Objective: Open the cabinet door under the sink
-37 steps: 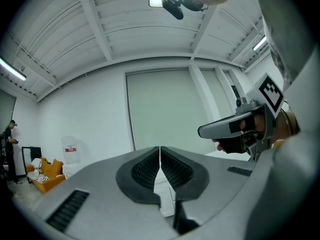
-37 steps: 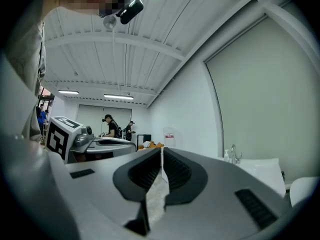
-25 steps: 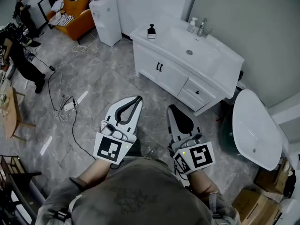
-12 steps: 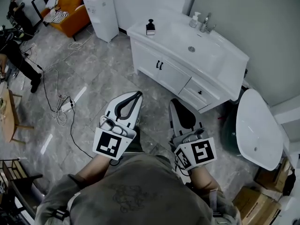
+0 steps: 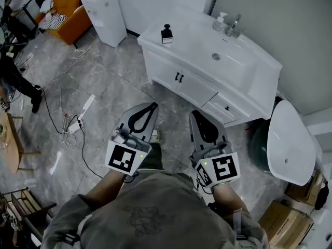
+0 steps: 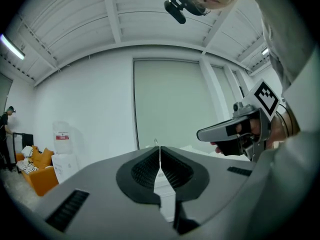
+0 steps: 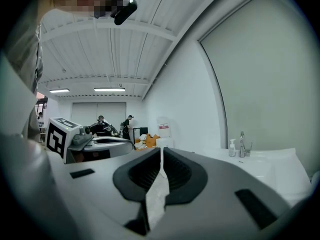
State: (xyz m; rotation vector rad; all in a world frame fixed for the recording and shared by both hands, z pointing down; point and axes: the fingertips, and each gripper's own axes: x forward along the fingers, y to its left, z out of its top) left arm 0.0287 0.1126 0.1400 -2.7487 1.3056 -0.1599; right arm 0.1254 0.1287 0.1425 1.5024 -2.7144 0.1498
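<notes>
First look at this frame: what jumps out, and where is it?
The white sink cabinet stands upper right against the wall, its black-handled doors closed. In the foreground, the left gripper and right gripper point toward it, both shut and empty. An orange sofa sits top left.

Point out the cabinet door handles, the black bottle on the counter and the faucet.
cabinet door handles (image 5: 179, 77): head view, on the black pulls.
black bottle (image 5: 166, 33): head view, on its body.
faucet (image 5: 236, 27): head view, on its neck.
</notes>
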